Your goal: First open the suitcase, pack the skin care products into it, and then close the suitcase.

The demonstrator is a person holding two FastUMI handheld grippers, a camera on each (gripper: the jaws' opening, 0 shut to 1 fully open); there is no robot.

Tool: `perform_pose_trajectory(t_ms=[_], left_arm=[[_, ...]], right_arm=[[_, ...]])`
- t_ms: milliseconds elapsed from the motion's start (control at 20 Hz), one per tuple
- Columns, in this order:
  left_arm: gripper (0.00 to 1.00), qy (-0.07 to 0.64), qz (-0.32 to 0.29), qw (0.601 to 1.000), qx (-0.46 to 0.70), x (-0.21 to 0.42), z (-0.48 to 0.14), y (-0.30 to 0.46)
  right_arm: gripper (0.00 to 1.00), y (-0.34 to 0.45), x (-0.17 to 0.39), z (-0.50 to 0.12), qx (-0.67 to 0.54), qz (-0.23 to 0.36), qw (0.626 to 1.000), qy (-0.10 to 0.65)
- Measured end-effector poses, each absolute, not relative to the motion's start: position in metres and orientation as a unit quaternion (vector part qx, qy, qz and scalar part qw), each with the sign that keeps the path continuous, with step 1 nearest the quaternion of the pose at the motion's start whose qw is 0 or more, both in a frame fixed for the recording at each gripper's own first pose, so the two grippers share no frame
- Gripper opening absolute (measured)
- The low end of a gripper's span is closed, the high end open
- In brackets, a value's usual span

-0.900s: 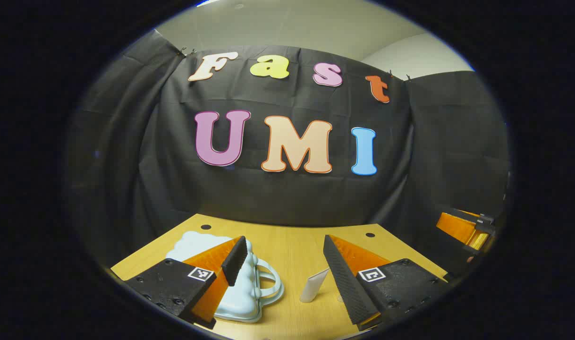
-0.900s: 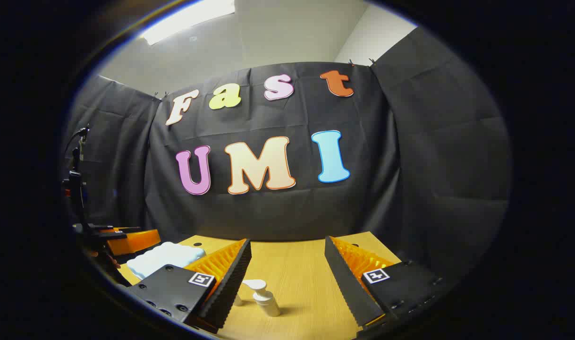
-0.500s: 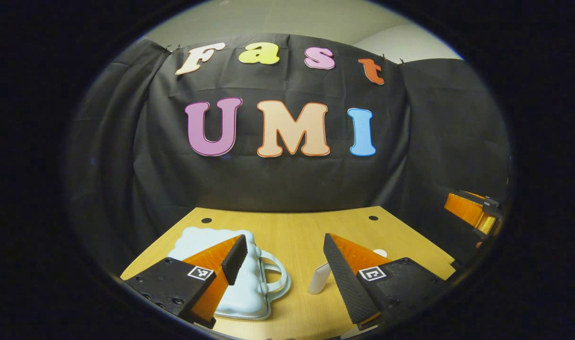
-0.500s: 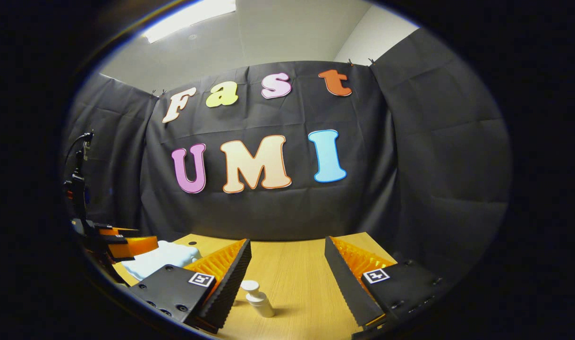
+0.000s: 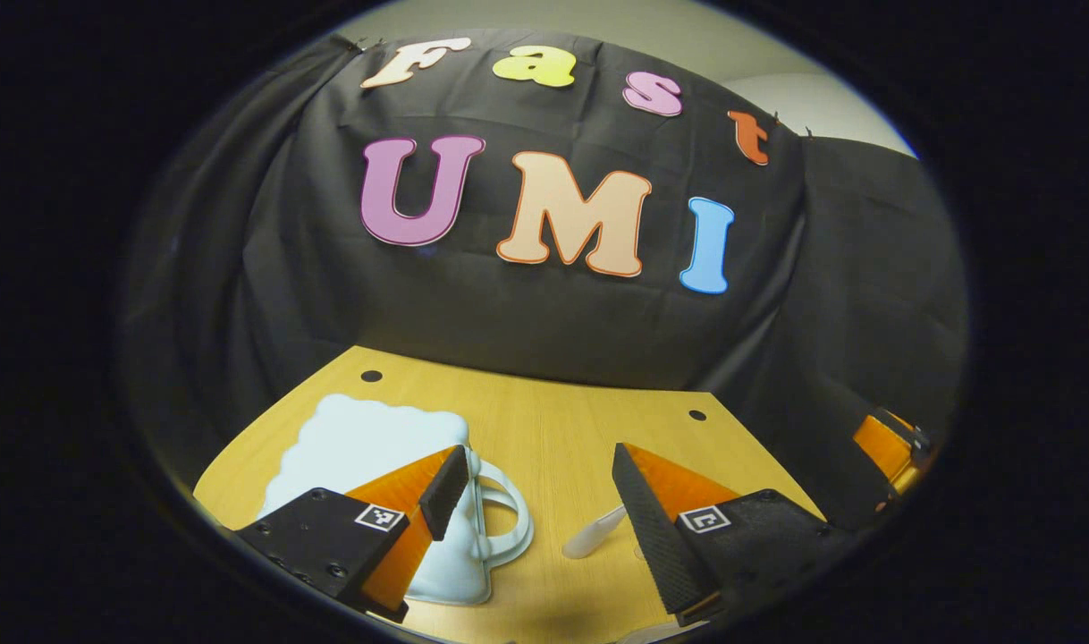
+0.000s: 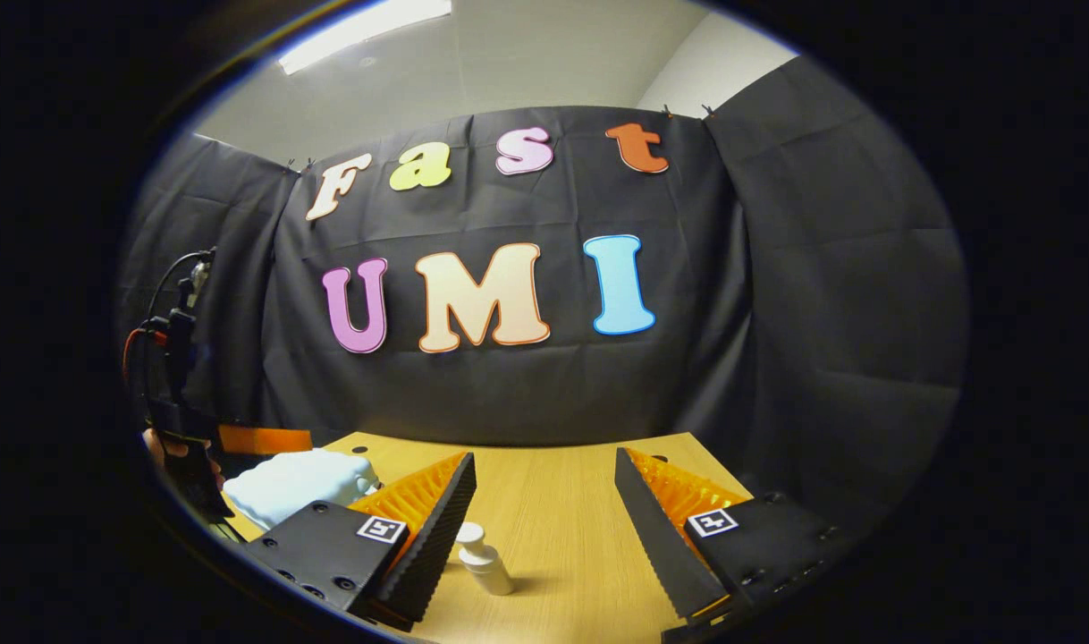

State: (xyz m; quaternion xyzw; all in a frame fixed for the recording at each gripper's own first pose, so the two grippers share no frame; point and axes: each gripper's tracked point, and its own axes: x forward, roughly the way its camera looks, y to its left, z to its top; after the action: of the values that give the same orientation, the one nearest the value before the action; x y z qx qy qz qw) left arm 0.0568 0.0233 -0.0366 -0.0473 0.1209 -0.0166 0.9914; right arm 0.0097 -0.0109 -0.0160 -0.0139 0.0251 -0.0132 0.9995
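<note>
Pale blue moulded plastic makes up the small cloud-edged suitcase (image 5: 366,456), which lies flat and closed on the light wooden table (image 5: 553,429) at the lower left of the left gripper view. We judge it a light, stiff and rather slick shell that could slide if pushed, so the looped handle (image 5: 509,519) on its right side or the lid's rim looks like the best hold for opening it. Our left gripper (image 5: 536,501) hovers wide open and empty, one finger over the case's right edge and the handle just inside the gap. A white squeeze tube (image 5: 594,537) lies near the other finger; it probably dents when squeezed. In the right gripper view, the right gripper (image 6: 544,528) is also spread wide, holding nothing, with a small white pump bottle (image 6: 482,556) standing low between its fingers, close to the left one. It looks hard, light and easy to tip, so we would clamp its body.
</note>
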Motion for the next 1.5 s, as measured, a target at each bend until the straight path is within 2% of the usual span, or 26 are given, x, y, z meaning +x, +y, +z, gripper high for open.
perform_pose_trajectory(t_ms=[200, 350, 800, 1100, 1250, 1500], left_arm=[[0.95, 0.179, -0.047, 0.982, -0.039, 0.088, -0.050, 0.017], [0.95, 0.234, -0.058, 0.969, -0.054, 0.106, -0.071, 0.016], [0.95, 0.399, -0.016, 0.914, -0.069, 0.135, -0.149, 0.023], [0.95, 0.471, 0.014, 0.879, -0.077, 0.142, -0.183, 0.031], [0.85, 0.503, 0.020, 0.861, -0.075, 0.143, -0.197, 0.031], [0.80, 0.552, 0.028, 0.832, -0.044, 0.143, -0.216, 0.032]], right_arm=[[0.96, -0.016, 0.006, -0.023, -0.013, -0.020, 0.999, 0.036], [0.98, -0.021, 0.005, -0.028, -0.012, -0.028, 0.999, 0.041], [0.98, -0.037, -0.009, -0.038, -0.004, -0.050, 0.997, 0.056], [0.98, -0.052, -0.017, -0.039, 0.001, -0.061, 0.997, 0.054], [0.98, -0.057, -0.018, -0.040, 0.008, -0.062, 0.996, 0.057], [0.98, -0.060, -0.018, -0.040, 0.004, -0.059, 0.997, 0.055]])
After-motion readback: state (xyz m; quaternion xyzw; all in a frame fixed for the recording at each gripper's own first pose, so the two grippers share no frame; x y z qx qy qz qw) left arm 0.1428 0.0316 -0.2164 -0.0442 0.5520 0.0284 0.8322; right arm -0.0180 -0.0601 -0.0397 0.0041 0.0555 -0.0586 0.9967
